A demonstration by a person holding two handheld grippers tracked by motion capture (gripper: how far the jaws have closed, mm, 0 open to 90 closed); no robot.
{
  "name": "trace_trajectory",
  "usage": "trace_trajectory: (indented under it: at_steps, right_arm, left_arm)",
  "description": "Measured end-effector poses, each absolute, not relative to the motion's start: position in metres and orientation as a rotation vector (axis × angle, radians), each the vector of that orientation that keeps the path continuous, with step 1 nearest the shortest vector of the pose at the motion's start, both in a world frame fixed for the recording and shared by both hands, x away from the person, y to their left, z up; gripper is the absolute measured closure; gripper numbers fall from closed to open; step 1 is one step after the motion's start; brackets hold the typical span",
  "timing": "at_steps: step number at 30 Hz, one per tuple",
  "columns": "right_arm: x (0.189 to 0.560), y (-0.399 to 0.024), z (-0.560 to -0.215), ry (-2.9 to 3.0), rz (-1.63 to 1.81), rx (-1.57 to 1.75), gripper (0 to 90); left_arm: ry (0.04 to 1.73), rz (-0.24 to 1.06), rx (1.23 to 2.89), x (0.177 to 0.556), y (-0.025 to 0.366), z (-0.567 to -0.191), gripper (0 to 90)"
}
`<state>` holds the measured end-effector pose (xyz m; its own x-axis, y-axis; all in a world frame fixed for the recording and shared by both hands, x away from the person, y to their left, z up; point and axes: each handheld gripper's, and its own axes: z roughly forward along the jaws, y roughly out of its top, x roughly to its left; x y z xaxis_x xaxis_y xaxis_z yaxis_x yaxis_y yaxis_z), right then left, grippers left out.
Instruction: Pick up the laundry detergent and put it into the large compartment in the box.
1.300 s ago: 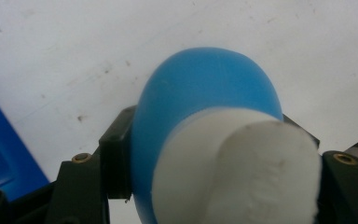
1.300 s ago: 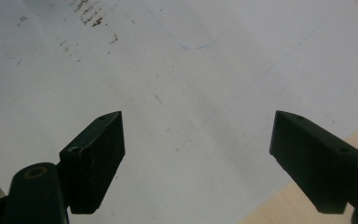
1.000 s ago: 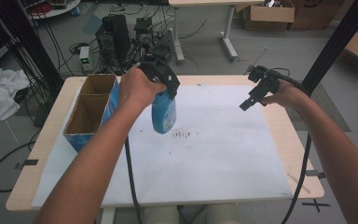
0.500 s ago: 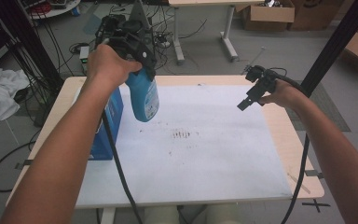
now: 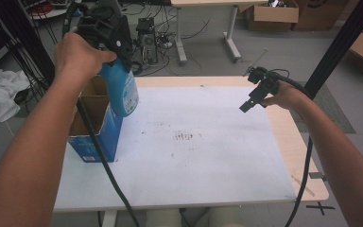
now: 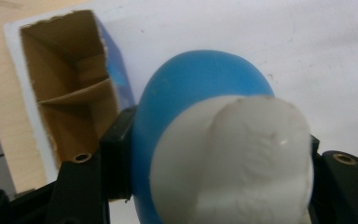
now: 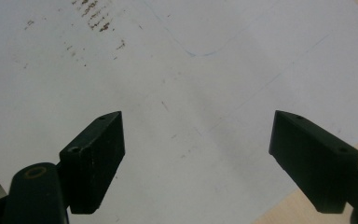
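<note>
The left gripper [image 5: 116,52] clamps the blue bottle [image 5: 122,92] just below its white cap [image 6: 242,158] (smooth plastic, likely slippery). It looks rigid and light, above the cardboard box [image 5: 92,125]; the right gripper [image 5: 257,92] hovers wide open, holding nothing.

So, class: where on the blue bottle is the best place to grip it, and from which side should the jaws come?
Grip the blue bottle just below its white cap, coming from above with a jaw on either side. The body narrows there and hangs upright, so it fits between the jaws. The left gripper holds it that way now, above the box.
</note>
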<state>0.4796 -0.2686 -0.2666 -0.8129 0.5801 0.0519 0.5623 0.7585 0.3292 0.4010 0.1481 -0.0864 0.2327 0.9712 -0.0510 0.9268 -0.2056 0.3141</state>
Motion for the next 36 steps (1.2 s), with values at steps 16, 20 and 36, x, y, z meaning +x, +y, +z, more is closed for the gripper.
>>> trace_trajectory:
  at_steps: [16,20,36]
  right_arm:
    - [0.479,-0.269,-0.267,2.895,0.523,0.947,17.9]
    - [0.478,-0.269,-0.266,2.894,0.518,0.955,17.9]
    - [0.479,-0.269,-0.27,2.897,0.515,0.96,18.0]
  left_arm:
    - [1.887,0.305,2.133,0.395,0.197,-0.079,37.8]
    - [1.899,0.335,2.128,0.395,0.203,-0.081,37.8]
    - [1.937,0.382,2.148,0.399,0.216,-0.105,37.8]
